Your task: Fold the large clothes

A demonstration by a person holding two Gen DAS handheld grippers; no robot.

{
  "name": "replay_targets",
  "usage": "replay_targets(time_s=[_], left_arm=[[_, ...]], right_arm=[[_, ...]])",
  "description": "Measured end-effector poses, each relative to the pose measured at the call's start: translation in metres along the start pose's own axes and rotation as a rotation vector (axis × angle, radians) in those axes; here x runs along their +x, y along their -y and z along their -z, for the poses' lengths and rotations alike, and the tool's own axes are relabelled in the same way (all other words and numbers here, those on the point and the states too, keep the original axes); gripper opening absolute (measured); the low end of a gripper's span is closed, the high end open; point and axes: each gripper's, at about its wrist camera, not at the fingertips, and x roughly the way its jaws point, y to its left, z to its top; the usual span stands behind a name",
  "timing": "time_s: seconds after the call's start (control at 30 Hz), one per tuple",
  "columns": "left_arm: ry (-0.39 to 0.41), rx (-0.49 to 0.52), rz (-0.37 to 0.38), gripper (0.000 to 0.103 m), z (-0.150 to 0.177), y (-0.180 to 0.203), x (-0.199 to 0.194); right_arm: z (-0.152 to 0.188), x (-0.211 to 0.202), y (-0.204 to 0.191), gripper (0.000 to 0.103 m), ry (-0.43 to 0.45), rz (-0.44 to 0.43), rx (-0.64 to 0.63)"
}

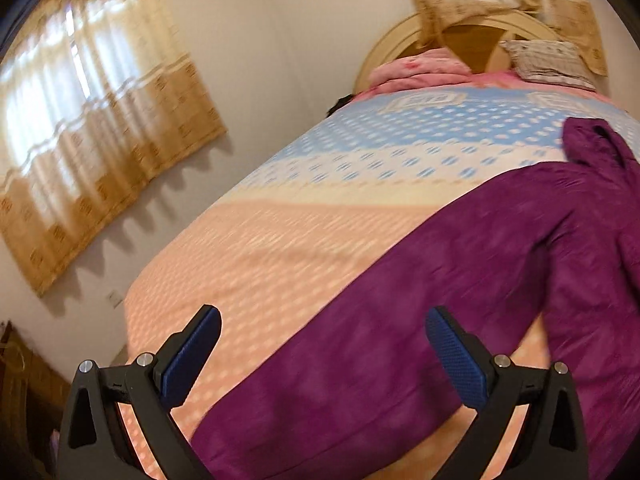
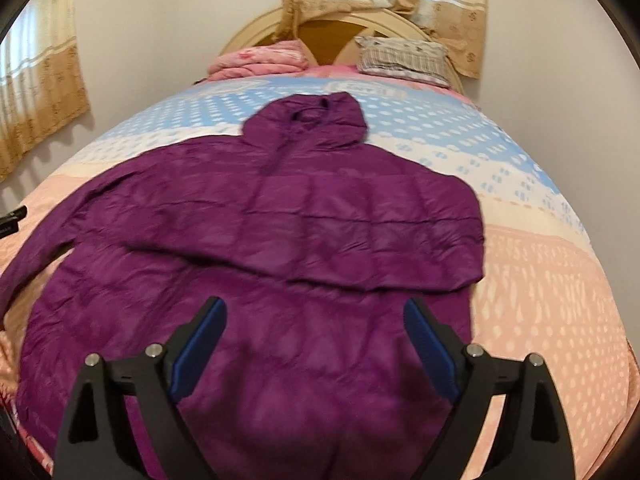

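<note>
A purple hooded puffer jacket [image 2: 320, 208] lies spread on the bed, its hood [image 2: 316, 120] pointing at the headboard. One sleeve is folded across the chest from the right; the other stretches out to the left. My right gripper [image 2: 315, 305] hovers open above the jacket's lower half, with nothing between its fingers. In the left wrist view, the jacket [image 1: 460, 260] runs diagonally from the lower middle to the right edge. My left gripper [image 1: 324, 314] stands open over the outstretched sleeve and holds nothing.
The patterned bedspread [image 2: 540, 280] is peach near me and blue farther off. A folded pink blanket [image 2: 260, 60] and a checked pillow [image 2: 404, 60] lie by the headboard [image 2: 320, 28]. Curtains [image 1: 100, 140] hang on the left wall. Dark wooden furniture [image 1: 28, 380] stands beside the bed.
</note>
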Motion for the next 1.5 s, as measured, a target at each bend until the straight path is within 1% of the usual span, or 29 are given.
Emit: replay_targets(time_s=[0.13,0.23,0.33,0.43,0.6,0.73,0.83,0.87,0.9,0.93,0.97,1.0,1.03,1.07,1.13,1.3,1.43,1.5], left_arm=[[-0.048,-0.005,-0.043,0.102,0.032,-0.045,0.007],[-0.076,-0.013,-0.087,0.102,0.053,-0.08,0.01],[-0.117,-0.067,-0.101,0.102,0.072,-0.115,0.011],[-0.156,-0.1,-0.112,0.102,0.089,-0.136,0.015],[-0.21,-0.127,-0.083,0.102,0.107,-0.14,0.023],[-0.248,-0.138,-0.011,0.102,0.114,-0.121,0.029],[-0.251,-0.113,0.02,0.102,0.116,-0.106,0.03],[-0.25,-0.105,0.02,0.1,0.117,-0.103,0.031],[-0.249,-0.096,0.023,0.097,0.117,-0.099,0.032],[-0.249,-0.092,0.043,0.083,0.117,-0.096,0.033],[-0.247,-0.094,0.067,0.063,0.117,-0.095,0.033],[-0.243,-0.098,0.09,0.05,0.116,-0.094,0.032],[-0.243,-0.086,0.1,0.02,0.114,-0.092,0.031],[-0.242,-0.074,0.091,0.008,0.112,-0.091,0.029],[-0.216,-0.073,0.077,0.004,0.106,-0.094,0.023],[-0.139,-0.087,0.041,0.002,0.084,-0.112,0.007],[-0.085,-0.093,0.011,0.002,0.056,-0.12,0.0],[-0.031,-0.09,-0.001,0.001,0.035,-0.12,-0.009]], right_arm=[[0.011,-0.014,-0.02,0.096,0.025,-0.032,-0.016],[0.021,-0.023,-0.036,0.096,0.046,-0.03,-0.059],[0.029,-0.028,-0.045,0.097,0.054,-0.034,-0.077],[0.033,-0.027,-0.05,0.097,0.054,-0.045,-0.079],[0.039,-0.029,-0.058,0.097,0.05,-0.053,-0.085],[0.043,-0.033,-0.061,0.097,0.056,-0.05,-0.088],[0.043,-0.032,-0.059,0.097,0.054,-0.041,-0.079],[0.043,-0.031,-0.059,0.097,0.054,-0.039,-0.075],[0.043,-0.031,-0.057,0.097,0.054,-0.039,-0.071],[0.043,-0.031,-0.056,0.097,0.055,-0.037,-0.068],[0.044,-0.031,-0.055,0.097,0.055,-0.032,-0.067],[0.044,-0.031,-0.054,0.097,0.056,-0.025,-0.066],[0.044,-0.031,-0.053,0.097,0.056,-0.023,-0.064],[0.044,-0.032,-0.051,0.097,0.057,-0.025,-0.059],[0.044,-0.033,-0.048,0.097,0.06,-0.027,-0.05],[0.046,-0.035,-0.039,0.097,0.065,-0.021,-0.037],[0.045,-0.033,-0.028,0.097,0.058,-0.014,-0.018],[0.043,-0.036,-0.021,0.097,0.066,-0.002,-0.011]])
